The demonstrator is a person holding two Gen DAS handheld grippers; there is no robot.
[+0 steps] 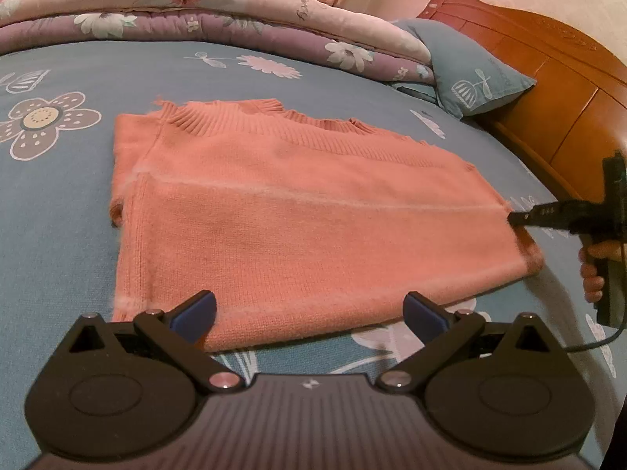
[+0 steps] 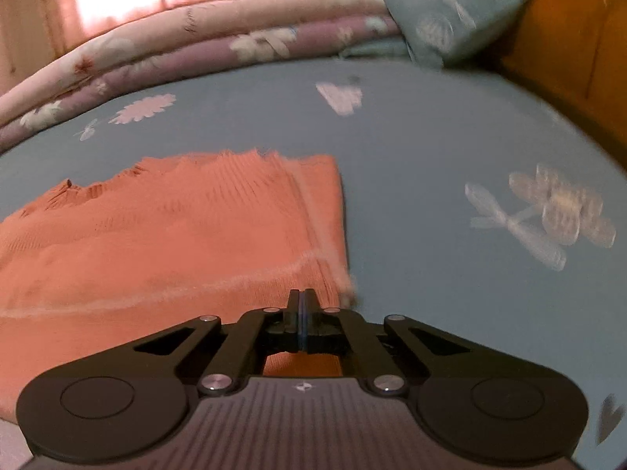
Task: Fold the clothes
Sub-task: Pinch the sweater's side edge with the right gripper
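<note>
Nearest, left gripper (image 1: 309,313) wide open over the sweater's (image 1: 298,219) near edge, pads straddling the hem without touching it. Farther right, right gripper (image 2: 301,301) closed at the sweater's right edge, though whether any knit is pinched between the pads cannot be told. Sweater lying flat on the bed (image 1: 70,203), long axis left to right, ribbed hem far, quilt (image 1: 219,19) beyond.

Black linkage gripper (image 1: 309,309) — blue-padded fingers (image 1: 198,311), silver screws, ribbed grey housing.
</note>
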